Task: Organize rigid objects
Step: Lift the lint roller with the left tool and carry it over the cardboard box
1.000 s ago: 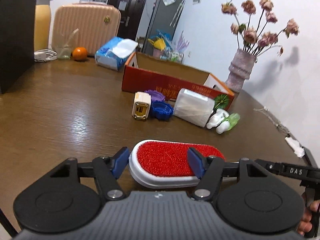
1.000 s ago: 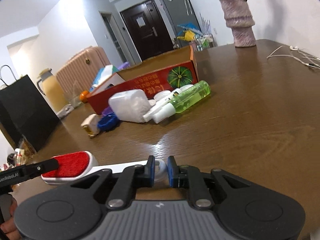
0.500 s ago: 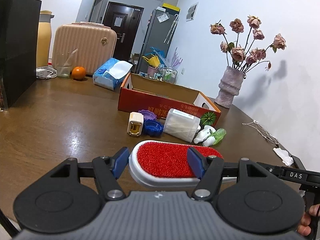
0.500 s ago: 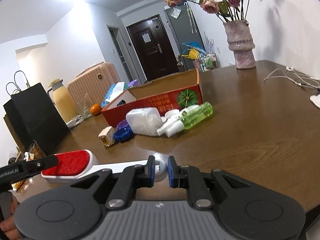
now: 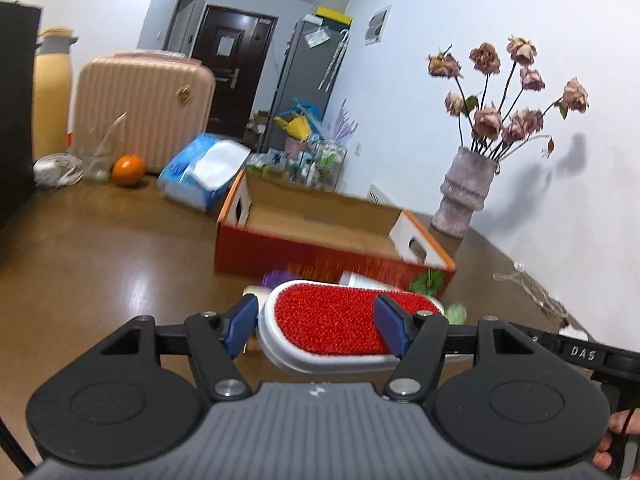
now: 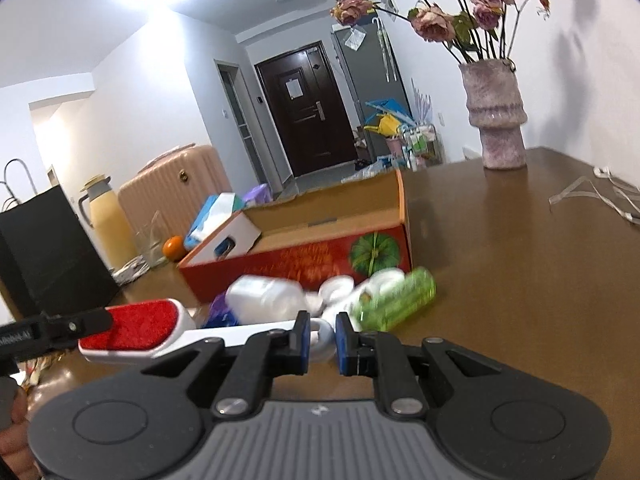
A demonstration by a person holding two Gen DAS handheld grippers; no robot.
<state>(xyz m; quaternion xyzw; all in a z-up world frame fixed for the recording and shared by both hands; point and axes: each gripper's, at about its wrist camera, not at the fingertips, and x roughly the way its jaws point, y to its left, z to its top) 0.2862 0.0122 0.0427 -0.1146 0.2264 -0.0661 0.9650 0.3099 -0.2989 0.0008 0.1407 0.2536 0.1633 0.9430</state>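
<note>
Basically both grippers share one lint brush (image 5: 340, 322), held up off the brown surface (image 5: 100, 264). Left gripper (image 5: 316, 326): fingers (image 5: 239, 325) clamped on the two sides of the red-bristled head, white rim showing under the pads. Right gripper (image 6: 322, 340): fingers (image 6: 301, 340) nearly closed, pinching the white loop at the handle end of the same brush (image 6: 136, 330); in the right wrist view the red head sits out at 9 o'clock with the left gripper's black finger across it.

Red cardboard box (image 5: 320, 236) lies open-topped at 12 o'clock from the left gripper, on the surface, brown inside, pumpkin print on its end. Loose pile in front of the box, between it and the brush: clear plastic container (image 6: 266, 300), green bottle (image 6: 394, 300) lying on its side at 1 o'clock from the right gripper, small white bottles, something purple, all blurred.

Vase (image 5: 466, 190) with dried roses at 2 o'clock in the left view, by the wall, past the box's right end. Blue tissue pack (image 5: 202, 172) at 11 o'clock, just beyond the box's left corner. Orange (image 5: 128, 169) further left at 10 o'clock, near a clear glass and the pink suitcase (image 5: 142, 110). Black bag and yellow flask on the far left edge. Part of a hand (image 5: 612, 448) visible at 4 o'clock in the left view.
</note>
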